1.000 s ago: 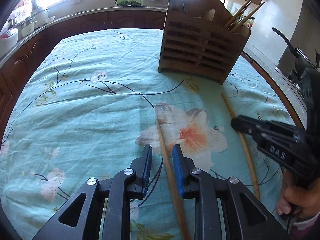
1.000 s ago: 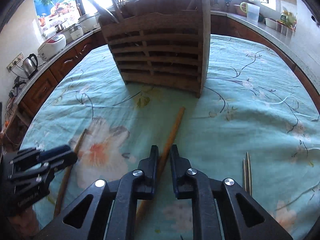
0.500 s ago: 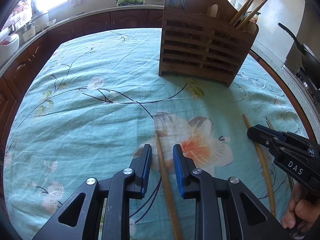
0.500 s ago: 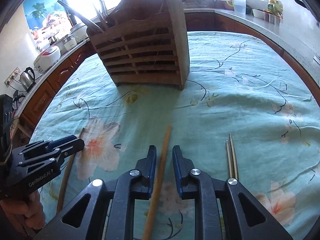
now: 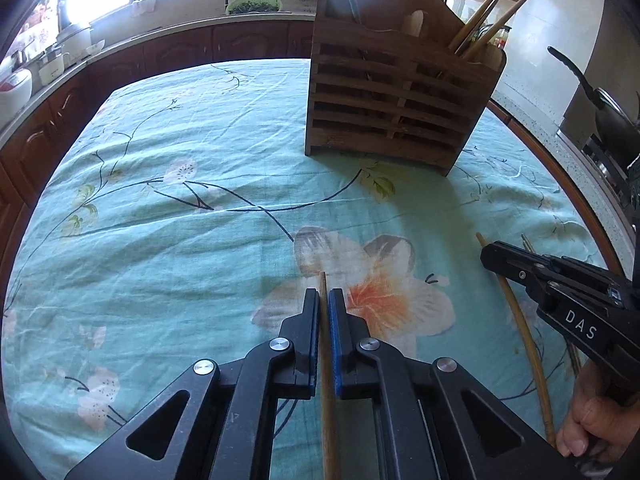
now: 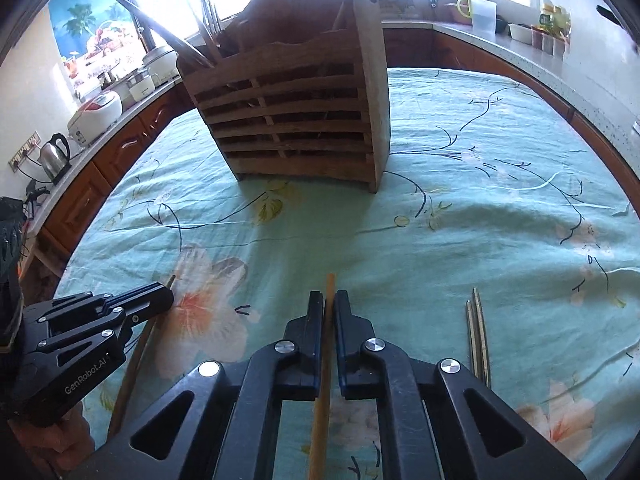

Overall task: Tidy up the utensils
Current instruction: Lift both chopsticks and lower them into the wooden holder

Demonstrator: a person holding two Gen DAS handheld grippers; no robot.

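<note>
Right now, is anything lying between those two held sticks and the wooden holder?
Nothing visible does. The left gripper and right gripper each clamp a chopstick; only bare tablecloth lies ahead to the holder.

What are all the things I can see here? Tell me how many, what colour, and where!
Wooden chopsticks: two, tan, one in the left jaws, one in the right jaws.
Metal chopsticks: one pair, silvery, on the cloth right of the right gripper.
Utensil holder: one, brown slatted wood, far middle of the table, sticks and utensils poking out.
Tablecloth: one, teal with flowers, covering the table.
Kettle: one, silver, on the left counter.
Left gripper: black, blue pads, shut.
Right gripper: black, shut.
</note>
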